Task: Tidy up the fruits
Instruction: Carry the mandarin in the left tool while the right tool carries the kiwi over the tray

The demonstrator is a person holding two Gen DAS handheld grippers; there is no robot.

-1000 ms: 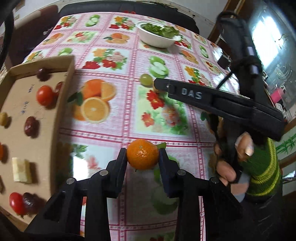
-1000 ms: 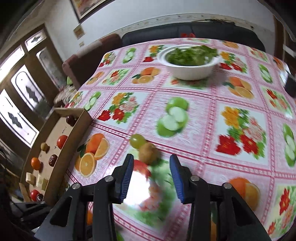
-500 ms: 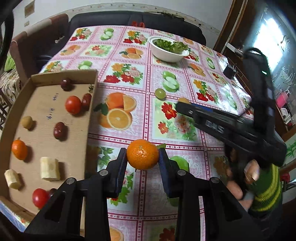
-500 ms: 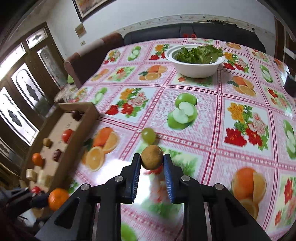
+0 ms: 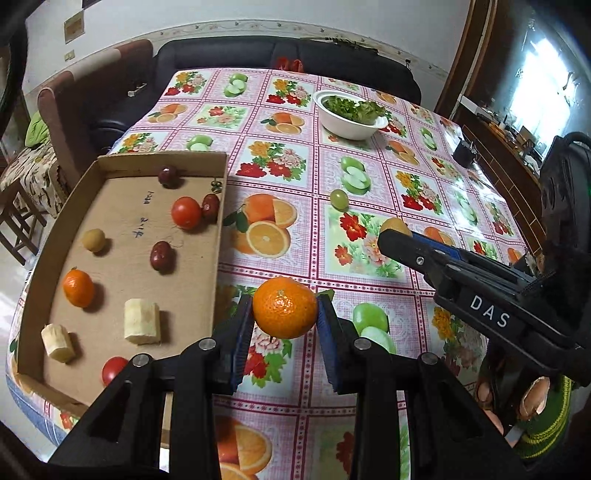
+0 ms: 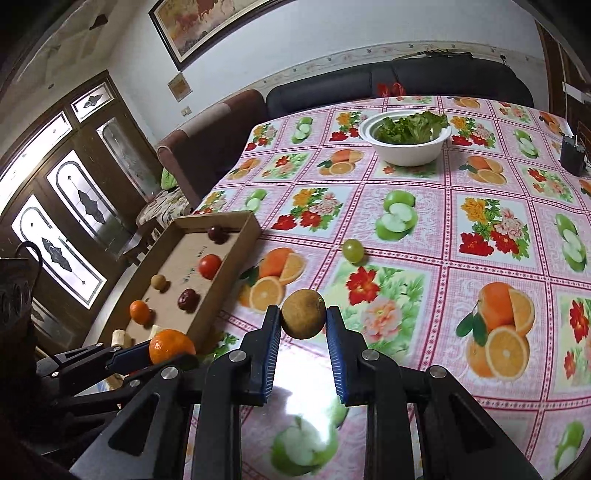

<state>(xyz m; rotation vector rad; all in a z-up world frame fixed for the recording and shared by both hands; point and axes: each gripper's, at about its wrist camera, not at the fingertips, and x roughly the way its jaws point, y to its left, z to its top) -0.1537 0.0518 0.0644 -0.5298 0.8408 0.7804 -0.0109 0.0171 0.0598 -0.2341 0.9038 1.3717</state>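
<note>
Since a second ago both tongs have risen off the table; the right tongs (image 6: 303, 321) have just closed on the round brown-green fruit (image 6: 303, 314), the left tongs (image 5: 284, 317) grip the orange mandarin (image 5: 284, 313). Left view's shallow cardboard tray (image 5: 218, 236) shows a red tomato (image 5: 112, 370) half hidden; only the right view shows the framed picture (image 6: 207, 26)

A home dining room: fruit-print tablecloth (image 6: 424, 229), dark sofa (image 6: 388, 83), framed picture (image 6: 207, 26), glazed wooden doors (image 6: 74, 206).
</note>
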